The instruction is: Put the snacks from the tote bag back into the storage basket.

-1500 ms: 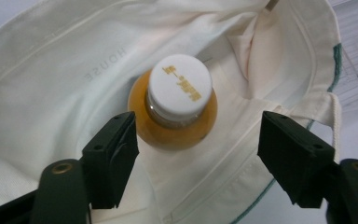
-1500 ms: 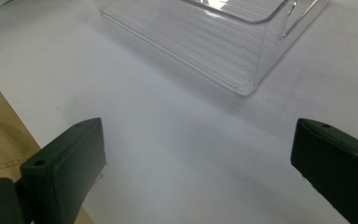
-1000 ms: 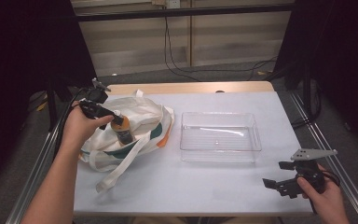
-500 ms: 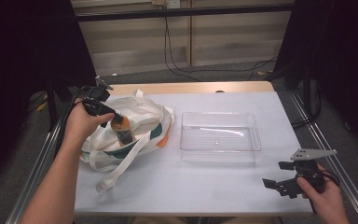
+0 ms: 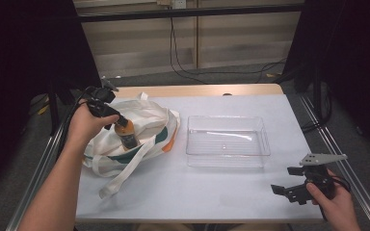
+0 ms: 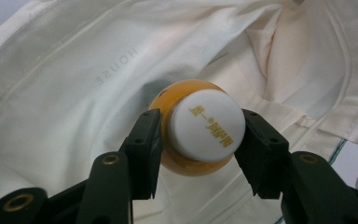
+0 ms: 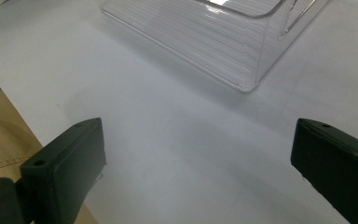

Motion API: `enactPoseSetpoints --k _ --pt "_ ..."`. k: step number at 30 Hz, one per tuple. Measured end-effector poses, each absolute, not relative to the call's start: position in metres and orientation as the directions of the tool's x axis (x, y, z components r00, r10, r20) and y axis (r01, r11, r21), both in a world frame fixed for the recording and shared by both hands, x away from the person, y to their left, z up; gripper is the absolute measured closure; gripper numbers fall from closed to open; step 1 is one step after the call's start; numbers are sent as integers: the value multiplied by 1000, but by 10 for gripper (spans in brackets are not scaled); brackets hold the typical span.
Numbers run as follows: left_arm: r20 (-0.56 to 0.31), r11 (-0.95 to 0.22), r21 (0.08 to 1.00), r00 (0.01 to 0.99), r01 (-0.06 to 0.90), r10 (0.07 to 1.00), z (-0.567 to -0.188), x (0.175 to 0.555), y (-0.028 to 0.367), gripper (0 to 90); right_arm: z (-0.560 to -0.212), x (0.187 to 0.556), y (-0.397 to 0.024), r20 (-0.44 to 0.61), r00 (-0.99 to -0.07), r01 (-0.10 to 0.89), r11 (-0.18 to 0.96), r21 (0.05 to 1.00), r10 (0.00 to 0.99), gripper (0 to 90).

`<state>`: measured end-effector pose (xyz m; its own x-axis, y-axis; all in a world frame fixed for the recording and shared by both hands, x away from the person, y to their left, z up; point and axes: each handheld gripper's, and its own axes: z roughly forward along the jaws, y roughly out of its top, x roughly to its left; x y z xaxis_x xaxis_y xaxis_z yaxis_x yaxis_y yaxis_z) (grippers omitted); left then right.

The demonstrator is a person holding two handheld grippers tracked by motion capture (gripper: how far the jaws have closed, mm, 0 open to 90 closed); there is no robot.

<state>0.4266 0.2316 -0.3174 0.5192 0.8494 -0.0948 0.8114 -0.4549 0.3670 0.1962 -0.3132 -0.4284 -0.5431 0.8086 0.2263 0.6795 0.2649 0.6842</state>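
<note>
At nine o'clock on the bench (image 5: 212,192), your left tool (image 5: 110,113) is closed around the neck of a small orange bottle (image 5: 126,135), its two black jaws pressing just under the white cap (image 6: 208,125). The bottle stands nearly upright over the open mouth of a cream tote bag (image 5: 147,120), its base close to the cloth; whether it has fully left the bag is hard to tell.

To do this step well, lift straight up until the base is above the bag's rim, keeping the grip firm below the cap, since the smooth bottle could slip or swing. A clear plastic bin (image 5: 228,141) sits at the bench's centre, toward three o'clock of the bag, and looks like the likely place to set the bottle.

Between bag and bin the way looks open, but one bag strap (image 5: 125,171) trails toward six o'clock and loose cloth folds lie near the bottle, either of which could snag.

Your right tool (image 5: 294,180) rests at five o'clock, jaws spread wide, holding nothing, well apart from the bin.
</note>
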Motion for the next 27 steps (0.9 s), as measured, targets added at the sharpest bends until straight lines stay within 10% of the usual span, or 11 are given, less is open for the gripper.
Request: enactPoseSetpoints --k 27 --pt "-71 -511 177 528 841 846 -306 443 217 592 -428 196 -314 228 -538 680 258 686 812 26"
